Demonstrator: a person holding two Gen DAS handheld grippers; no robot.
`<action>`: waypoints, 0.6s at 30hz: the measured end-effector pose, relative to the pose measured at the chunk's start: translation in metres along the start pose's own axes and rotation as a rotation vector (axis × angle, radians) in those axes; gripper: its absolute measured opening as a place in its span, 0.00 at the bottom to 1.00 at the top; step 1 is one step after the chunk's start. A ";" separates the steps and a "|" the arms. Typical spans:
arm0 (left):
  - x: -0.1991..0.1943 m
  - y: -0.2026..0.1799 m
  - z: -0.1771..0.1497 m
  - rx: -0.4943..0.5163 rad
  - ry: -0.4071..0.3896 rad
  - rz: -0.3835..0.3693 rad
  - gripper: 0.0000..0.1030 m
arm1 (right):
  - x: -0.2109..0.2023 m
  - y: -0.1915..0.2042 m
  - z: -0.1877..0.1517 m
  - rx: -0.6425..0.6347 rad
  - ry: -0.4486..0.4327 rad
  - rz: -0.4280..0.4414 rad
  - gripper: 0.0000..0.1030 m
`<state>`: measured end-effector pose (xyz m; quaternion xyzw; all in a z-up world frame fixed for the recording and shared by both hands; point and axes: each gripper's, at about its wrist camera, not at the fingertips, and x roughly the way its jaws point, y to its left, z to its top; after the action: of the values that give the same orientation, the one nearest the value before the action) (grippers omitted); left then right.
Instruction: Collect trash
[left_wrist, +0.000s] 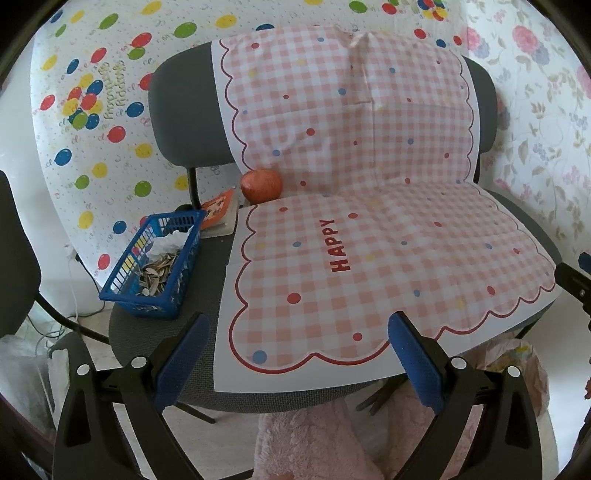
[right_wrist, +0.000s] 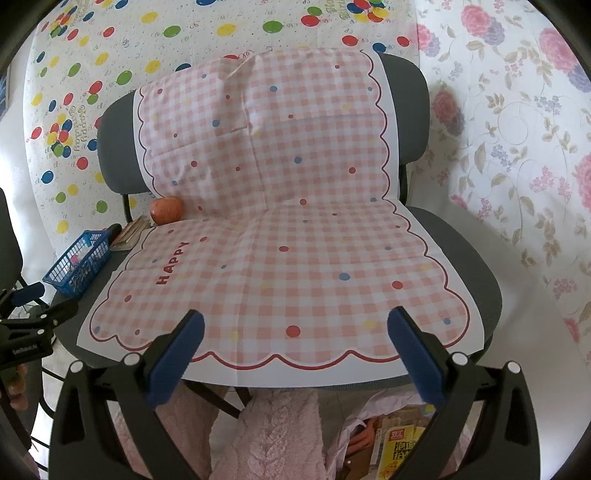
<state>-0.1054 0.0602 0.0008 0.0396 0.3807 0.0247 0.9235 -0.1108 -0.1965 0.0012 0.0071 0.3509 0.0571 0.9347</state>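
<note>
blue plastic mesh basket (left_wrist: 151, 266) of seed husks, crumpled tissue: light, spillable | lift by stiff rim | left gripper (left_wrist: 297, 354), right gripper (right_wrist: 295, 350): spread, empty

Grey upholstered chair (left_wrist: 177, 110) draped with a pink gingham cloth (left_wrist: 369, 240) over seat and backrest, balloon-print sheet (left_wrist: 92, 122) behind on the left, floral fabric (right_wrist: 517, 147) on the right, soft daylight

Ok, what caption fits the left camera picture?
Open left tongs hover before a checked cloth, blue basket of seed shells beside it.
</note>
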 end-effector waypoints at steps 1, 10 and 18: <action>-0.001 0.000 0.000 0.000 0.000 0.001 0.93 | 0.000 0.000 0.000 0.001 0.000 -0.001 0.94; -0.001 0.000 0.004 0.025 -0.017 0.004 0.93 | 0.001 0.000 0.000 0.003 0.004 -0.002 0.94; 0.020 0.000 0.012 0.014 -0.007 0.005 0.93 | 0.023 -0.018 0.010 0.019 0.036 -0.017 0.94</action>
<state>-0.0825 0.0607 -0.0047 0.0469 0.3776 0.0241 0.9245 -0.0850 -0.2112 -0.0075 0.0120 0.3684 0.0460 0.9285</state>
